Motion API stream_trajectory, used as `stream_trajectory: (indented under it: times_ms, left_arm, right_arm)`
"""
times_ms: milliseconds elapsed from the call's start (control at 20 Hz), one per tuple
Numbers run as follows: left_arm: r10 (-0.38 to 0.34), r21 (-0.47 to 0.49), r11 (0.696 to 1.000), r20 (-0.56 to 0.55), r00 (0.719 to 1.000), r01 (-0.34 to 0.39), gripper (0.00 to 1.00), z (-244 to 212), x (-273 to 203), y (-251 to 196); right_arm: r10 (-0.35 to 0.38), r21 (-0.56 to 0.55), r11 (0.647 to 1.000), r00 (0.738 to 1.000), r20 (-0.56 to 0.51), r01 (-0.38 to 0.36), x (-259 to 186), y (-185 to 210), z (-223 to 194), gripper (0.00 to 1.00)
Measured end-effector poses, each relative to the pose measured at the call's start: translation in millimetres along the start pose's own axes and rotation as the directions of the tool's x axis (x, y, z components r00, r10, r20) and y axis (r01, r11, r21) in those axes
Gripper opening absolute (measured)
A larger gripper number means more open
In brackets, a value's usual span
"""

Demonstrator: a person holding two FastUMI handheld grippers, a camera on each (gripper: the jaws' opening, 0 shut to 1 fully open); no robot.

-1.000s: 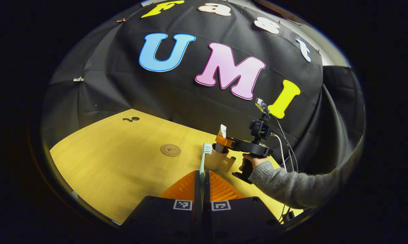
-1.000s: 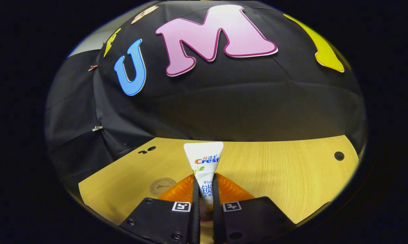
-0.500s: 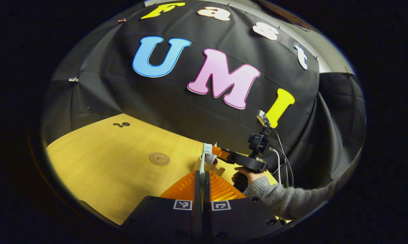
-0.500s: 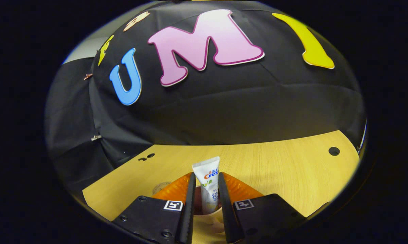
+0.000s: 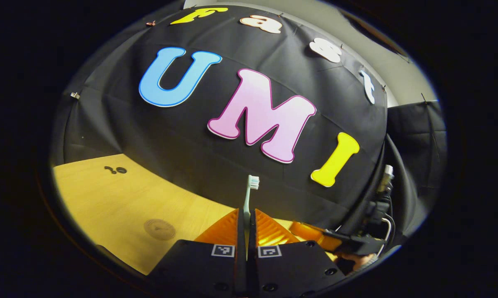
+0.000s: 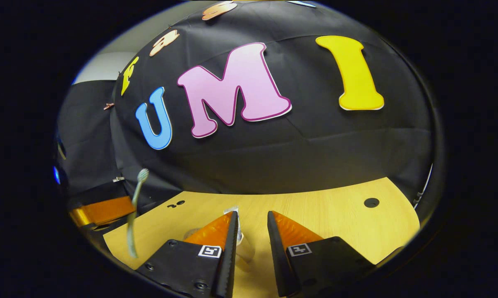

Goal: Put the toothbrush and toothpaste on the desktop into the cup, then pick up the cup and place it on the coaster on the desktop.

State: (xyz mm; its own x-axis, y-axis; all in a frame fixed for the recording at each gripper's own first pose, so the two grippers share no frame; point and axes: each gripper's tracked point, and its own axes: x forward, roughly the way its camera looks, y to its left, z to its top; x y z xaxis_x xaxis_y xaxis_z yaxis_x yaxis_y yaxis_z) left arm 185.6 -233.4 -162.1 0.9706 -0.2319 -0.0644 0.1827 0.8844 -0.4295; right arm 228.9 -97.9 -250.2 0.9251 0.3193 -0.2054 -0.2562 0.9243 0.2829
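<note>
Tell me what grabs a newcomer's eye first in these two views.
In the left gripper view, the toothbrush stands upright, pinched in the left claw, bristles against the black wall cloth. In the right gripper view, the right claw gapes open over the cup, with the white top of the toothpaste peeking beside its left finger. A round coaster lies on the wooden desktop.

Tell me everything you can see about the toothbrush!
The toothbrush is thin, with a pale mint-green handle and white and teal bristles at the top. It looks like plastic. It stands nearly upright, bristle end up, clamped between the orange ridged fingers of the left gripper, which hide its lower handle. In the right gripper view it shows blurry at the left, leaning a little, in front of the black cloth and above the wooden desktop.
</note>
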Motion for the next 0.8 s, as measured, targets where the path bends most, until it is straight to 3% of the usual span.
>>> stream_trajectory:
  times_ms: [250,550,800]
  left_arm:
    - [0.002,-0.127,0.992,0.077,0.997,0.008,0.06,1,60,4]
    - [0.082,-0.165,0.985,0.148,0.986,-0.057,0.06,-15,109,39]
    - [0.126,-0.151,0.982,0.108,0.986,-0.109,0.06,-57,133,60]
  right_arm:
    - [-0.012,0.017,1.000,0.997,-0.070,0.013,-46,2,-38,0.43]
    - [-0.021,-0.026,1.000,0.989,-0.149,0.017,-73,5,-82,0.43]
    - [-0.048,-0.023,0.999,0.984,-0.172,0.044,-75,-12,-94,0.43]
